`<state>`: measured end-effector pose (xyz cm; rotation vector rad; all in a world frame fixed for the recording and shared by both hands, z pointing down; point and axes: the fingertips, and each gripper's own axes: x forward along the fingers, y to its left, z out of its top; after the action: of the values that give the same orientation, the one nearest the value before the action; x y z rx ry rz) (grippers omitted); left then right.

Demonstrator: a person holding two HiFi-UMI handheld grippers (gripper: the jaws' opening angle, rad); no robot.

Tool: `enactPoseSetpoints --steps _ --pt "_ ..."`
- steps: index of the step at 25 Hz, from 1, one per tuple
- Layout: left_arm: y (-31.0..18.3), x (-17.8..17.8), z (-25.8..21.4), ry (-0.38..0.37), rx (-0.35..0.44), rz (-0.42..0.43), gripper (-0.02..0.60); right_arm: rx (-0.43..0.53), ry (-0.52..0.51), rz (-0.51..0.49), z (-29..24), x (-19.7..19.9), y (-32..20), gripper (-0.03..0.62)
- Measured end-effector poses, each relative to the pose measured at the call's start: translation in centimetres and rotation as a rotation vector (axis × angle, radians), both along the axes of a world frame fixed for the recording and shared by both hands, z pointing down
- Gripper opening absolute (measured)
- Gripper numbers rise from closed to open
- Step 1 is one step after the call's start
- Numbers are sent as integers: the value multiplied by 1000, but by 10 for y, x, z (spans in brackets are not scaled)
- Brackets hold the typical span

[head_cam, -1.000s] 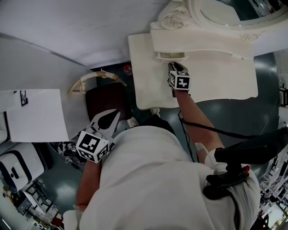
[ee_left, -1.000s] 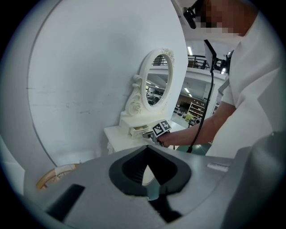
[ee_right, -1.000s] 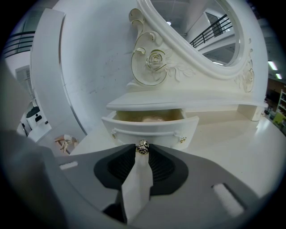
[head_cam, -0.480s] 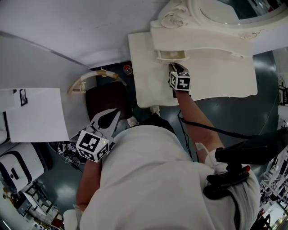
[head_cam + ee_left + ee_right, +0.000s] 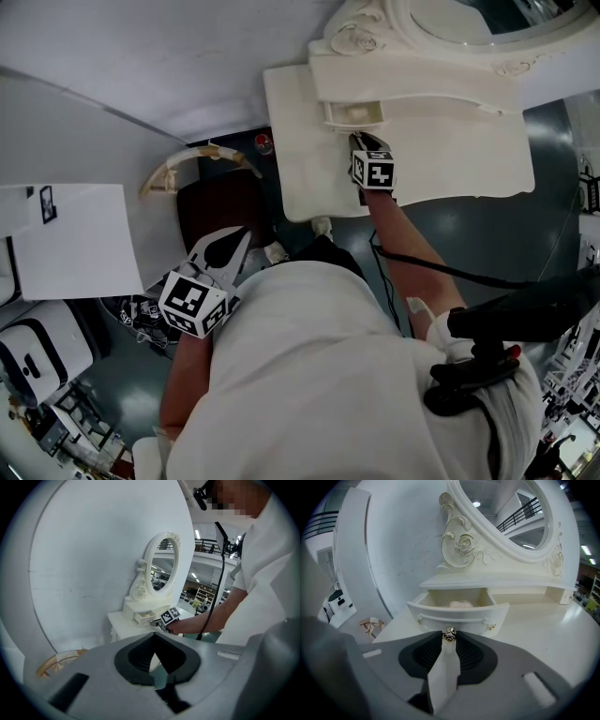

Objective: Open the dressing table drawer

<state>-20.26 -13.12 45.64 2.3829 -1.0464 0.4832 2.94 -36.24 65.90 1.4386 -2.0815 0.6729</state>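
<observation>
The cream dressing table (image 5: 450,150) stands against the white wall, with its oval mirror (image 5: 506,513) above. Its small drawer (image 5: 454,609) is pulled partway out, and a pale thing (image 5: 459,604) lies inside it. My right gripper (image 5: 449,637) is shut on the drawer's metal knob (image 5: 449,633). In the head view that gripper (image 5: 361,141) reaches over the tabletop to the drawer (image 5: 354,112). My left gripper (image 5: 234,246) hangs low at the left, well away from the table. Its jaws (image 5: 156,683) are shut and hold nothing.
A dark brown stool (image 5: 220,211) stands left of the table, with a curved wooden piece (image 5: 187,169) beside it. A white panel (image 5: 80,239) lies at the far left. A black cable (image 5: 441,267) trails from the right arm. Cluttered gear fills the lower corners.
The drawer has come a little further out of the dressing table, with my right gripper still on its knob. The left gripper has not moved.
</observation>
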Motion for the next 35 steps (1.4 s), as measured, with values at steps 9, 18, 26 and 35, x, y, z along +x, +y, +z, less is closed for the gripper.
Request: enactPoseSetpoints --steps 9,18,26,35 --pt "7 -3 1 -3 -1 11 2 4 -5 -12 1 2 4 139" --pt "11 -2 1 7 8 46 2 -7 2 -3 2 5 22 137" --pt "19 -7 0 19 20 82 2 -29 13 -8 0 5 57 51" --pt "39 -17 3 27 33 120 2 -35 -1 -31 -12 -13 110 2"
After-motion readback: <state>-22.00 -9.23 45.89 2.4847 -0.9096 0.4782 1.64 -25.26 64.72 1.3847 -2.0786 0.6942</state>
